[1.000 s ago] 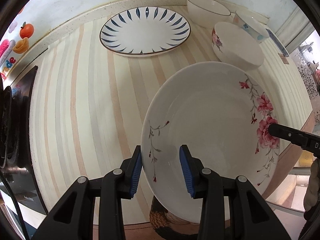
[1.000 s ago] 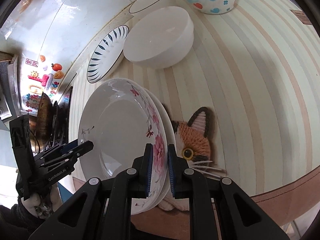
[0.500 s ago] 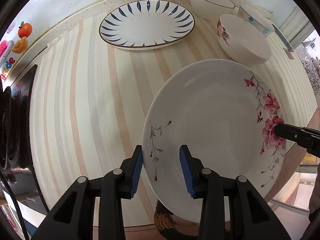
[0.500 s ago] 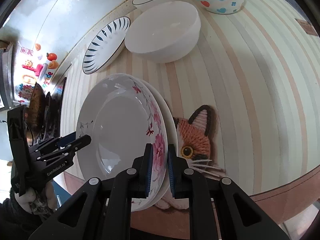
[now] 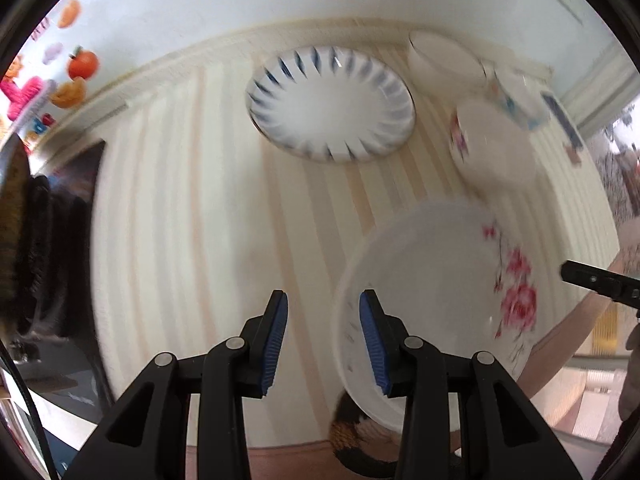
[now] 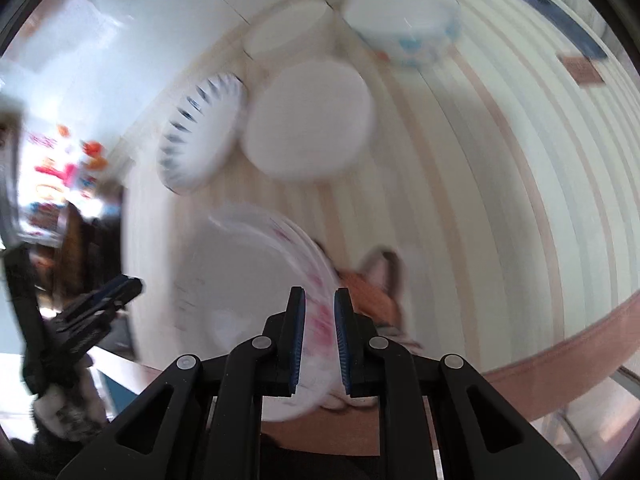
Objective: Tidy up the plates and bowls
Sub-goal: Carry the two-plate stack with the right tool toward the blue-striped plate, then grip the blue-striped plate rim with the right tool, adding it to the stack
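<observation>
**newbie:** ok what's going on with the flowered plate, and how do I not drop it?

**me:** My right claw (image 6: 319, 336) is pinched on the rim of the floral plate (image 5: 432, 292), right at the pink flowers. It's at the near edge of the striped table (image 5: 180, 208), tilted up over a cat-face mat (image 6: 368, 292). There may be a second plate under it in the right wrist view, but the blur is too heavy to say. My left claw (image 5: 323, 338) is spread apart with nothing in it; its right pad sits in front of the plate's near rim, touching or not, I can't tell.

**newbie:** so where does it go?

**me:** My guess: onto the blue-petal plate (image 5: 331, 105) by the back wall. I'd carry it low and level it before setting down, since a rim-only pinch lets a plate swing. I'd also steer left of the white bowl (image 6: 308, 120) and the dotted bowl (image 6: 404, 26), which sit near that plate. Left claw can steady the far rim if it wobbles.
</observation>
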`<state>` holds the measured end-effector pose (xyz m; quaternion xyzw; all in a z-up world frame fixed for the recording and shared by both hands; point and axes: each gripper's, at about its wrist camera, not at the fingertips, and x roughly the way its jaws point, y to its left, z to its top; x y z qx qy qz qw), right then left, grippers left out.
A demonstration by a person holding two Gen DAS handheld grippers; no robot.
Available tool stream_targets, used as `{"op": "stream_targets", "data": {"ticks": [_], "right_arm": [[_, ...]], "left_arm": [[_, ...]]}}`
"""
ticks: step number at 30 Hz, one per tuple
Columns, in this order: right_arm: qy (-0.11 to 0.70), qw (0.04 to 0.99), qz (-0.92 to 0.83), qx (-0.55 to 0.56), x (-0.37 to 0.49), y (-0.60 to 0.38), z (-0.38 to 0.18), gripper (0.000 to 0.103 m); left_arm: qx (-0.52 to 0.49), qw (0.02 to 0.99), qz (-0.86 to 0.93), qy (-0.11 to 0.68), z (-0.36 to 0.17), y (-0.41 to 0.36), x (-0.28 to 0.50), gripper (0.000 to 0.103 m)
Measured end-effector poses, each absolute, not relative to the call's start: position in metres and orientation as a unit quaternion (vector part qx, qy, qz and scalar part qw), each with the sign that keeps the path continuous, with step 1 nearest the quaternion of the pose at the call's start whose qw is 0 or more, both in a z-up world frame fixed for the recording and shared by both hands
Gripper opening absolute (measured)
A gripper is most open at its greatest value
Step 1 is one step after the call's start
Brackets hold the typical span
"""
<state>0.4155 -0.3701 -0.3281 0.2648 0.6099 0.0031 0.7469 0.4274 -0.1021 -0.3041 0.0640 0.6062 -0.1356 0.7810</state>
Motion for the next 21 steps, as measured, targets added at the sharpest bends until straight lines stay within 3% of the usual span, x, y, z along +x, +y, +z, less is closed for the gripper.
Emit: {"op": "stream_targets", "data": {"ticks": [1,3,5,10,17,19,21], "right_arm": [[0.6,0.752,0.013,0.273,0.429,-0.368,-0.315,0.019],[0.589,0.756,0.039,0.285,0.457,-0.36,-0.3,0.039],[0.586,0.754,0.052,0.294,0.492,-0.352,-0.294,0.043],[0.634,0.727,0.04,0.262,0.591,-0.326,-0.336,0.043],[0.667,0.709,0.002,0.228,0.644,-0.324,-0.389,0.039],[0.67,0.707,-0.002,0.226,0.651,-0.323,-0.399,0.032],[0.674,0.707,-0.002,0.214,0.658,-0.321,-0.407,0.019]], "left_arm": [[0.057,0.785,-0.133,0.602,-0.297,-0.098,0.437,0.035],[0.042,0.793,-0.125,0.595,-0.286,-0.087,0.464,0.035],[0.033,0.796,-0.117,0.592,-0.285,-0.078,0.496,0.035],[0.029,0.782,-0.107,0.614,-0.311,-0.07,0.577,0.035],[0.015,0.735,-0.128,0.666,-0.371,-0.081,0.635,0.035],[0.015,0.72,-0.131,0.682,-0.389,-0.085,0.643,0.035],[0.016,0.71,-0.139,0.69,-0.402,-0.088,0.646,0.038]]}}
